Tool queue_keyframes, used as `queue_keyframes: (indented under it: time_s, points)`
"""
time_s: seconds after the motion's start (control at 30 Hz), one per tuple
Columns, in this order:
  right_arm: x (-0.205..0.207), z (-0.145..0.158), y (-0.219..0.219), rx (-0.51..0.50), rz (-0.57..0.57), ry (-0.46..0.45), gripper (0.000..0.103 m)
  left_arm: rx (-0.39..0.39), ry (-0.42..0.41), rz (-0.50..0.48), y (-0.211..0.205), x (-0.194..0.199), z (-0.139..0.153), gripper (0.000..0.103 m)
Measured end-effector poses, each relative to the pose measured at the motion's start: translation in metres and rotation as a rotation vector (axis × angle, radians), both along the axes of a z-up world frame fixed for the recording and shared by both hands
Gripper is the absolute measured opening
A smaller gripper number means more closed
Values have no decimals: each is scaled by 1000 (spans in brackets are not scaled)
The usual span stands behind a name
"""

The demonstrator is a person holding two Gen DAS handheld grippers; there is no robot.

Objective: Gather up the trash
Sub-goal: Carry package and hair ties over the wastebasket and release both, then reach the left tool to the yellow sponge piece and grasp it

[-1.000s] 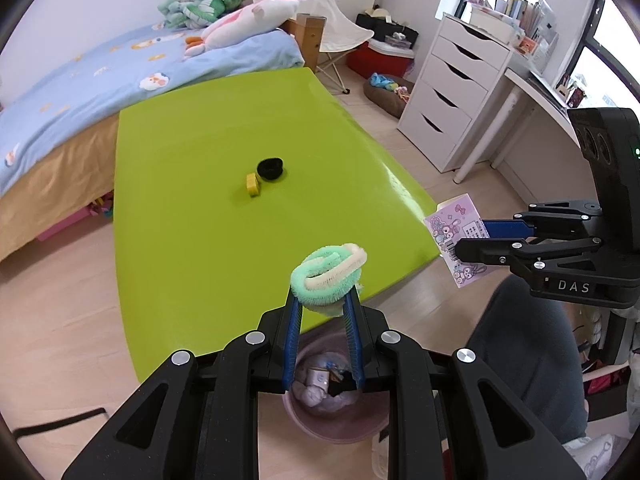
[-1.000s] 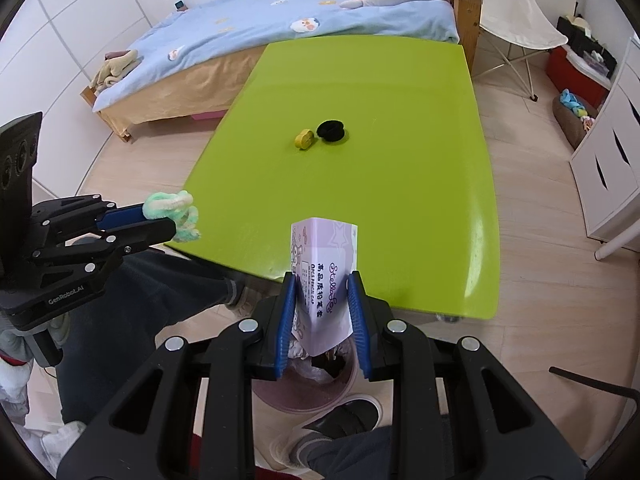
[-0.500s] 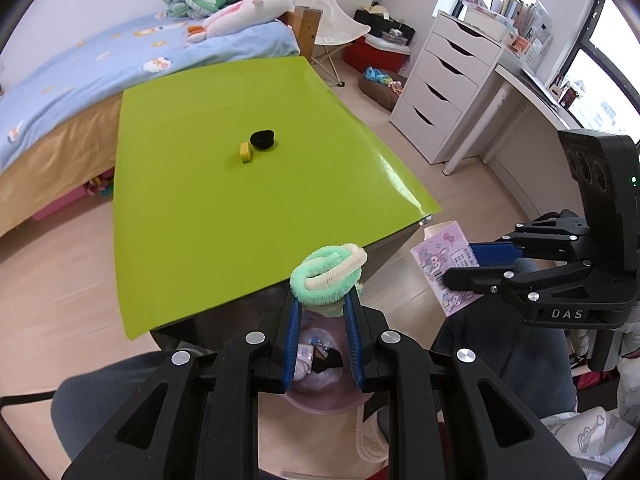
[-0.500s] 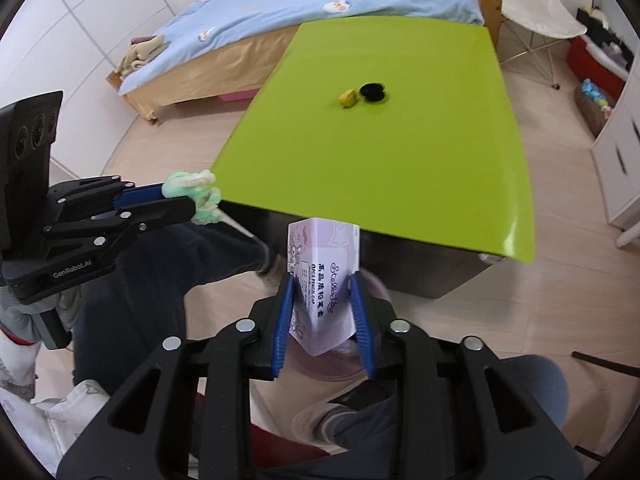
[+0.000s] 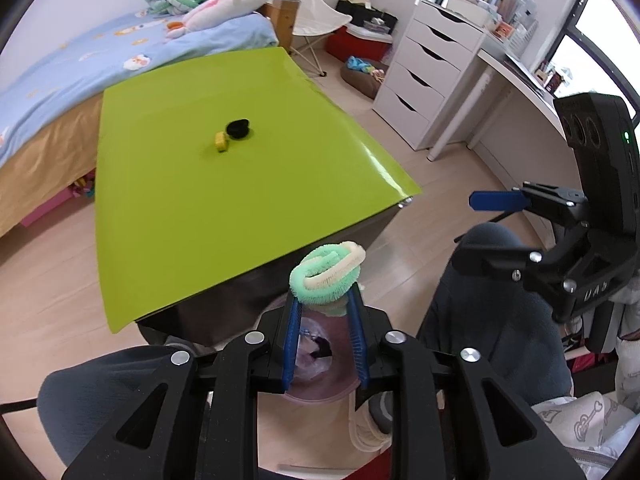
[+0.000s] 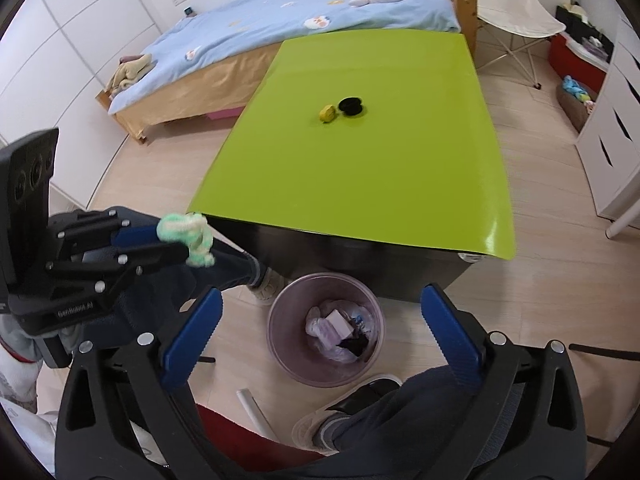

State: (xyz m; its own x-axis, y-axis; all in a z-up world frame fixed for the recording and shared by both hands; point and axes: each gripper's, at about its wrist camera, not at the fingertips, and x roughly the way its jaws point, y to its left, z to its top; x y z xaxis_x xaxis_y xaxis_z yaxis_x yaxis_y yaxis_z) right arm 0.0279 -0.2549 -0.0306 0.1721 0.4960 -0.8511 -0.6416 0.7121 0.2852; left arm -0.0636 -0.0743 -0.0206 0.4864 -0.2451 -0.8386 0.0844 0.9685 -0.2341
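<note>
A person seated at the near edge of a lime-green table (image 6: 360, 168) holds a gripper in each hand above a pink waste bin (image 6: 326, 330) on the wooden floor. The left gripper (image 5: 324, 300) has a fuzzy green-and-cream hair tie (image 5: 326, 274) between its blue fingertips; its jaws are easing apart, yet the pads still press on the tie, which sits at the fingertips above the bin. The right gripper (image 6: 320, 312) hangs directly over the bin, its jaws opening, spread wide with nothing between them. Inside the bin, on a plastic liner, lie crumpled wrappers and a purple-and-white paper packet (image 6: 336, 326). The bin stands on the floor just beside the table's dark near side, between the person's feet. Out on the tabletop, towards the middle and well apart from the near edge, a small yellow object (image 6: 327, 113) lies just beside a black ring-shaped object (image 6: 351, 105). Behind the table's far edge stands a bed (image 6: 280, 24) with a blue cover and plush toys; a white chest of drawers (image 5: 424, 92) lines the wall on the right.
</note>
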Motion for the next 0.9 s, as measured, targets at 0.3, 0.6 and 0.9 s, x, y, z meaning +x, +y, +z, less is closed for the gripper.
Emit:
queue_keyframes:
  time_s: [0.3,0.6,0.9]
  points:
    - [2,-1,-10,5,-26,1,99,-16,-7,28,1,2,-4,93]
    - [5,-3,-9,9,-27,5,100,-9,-7,70,11,2,-2,95]
    - [15,-1,-4,15,-28,7,100,-11,-17,101,26,10,2,95]
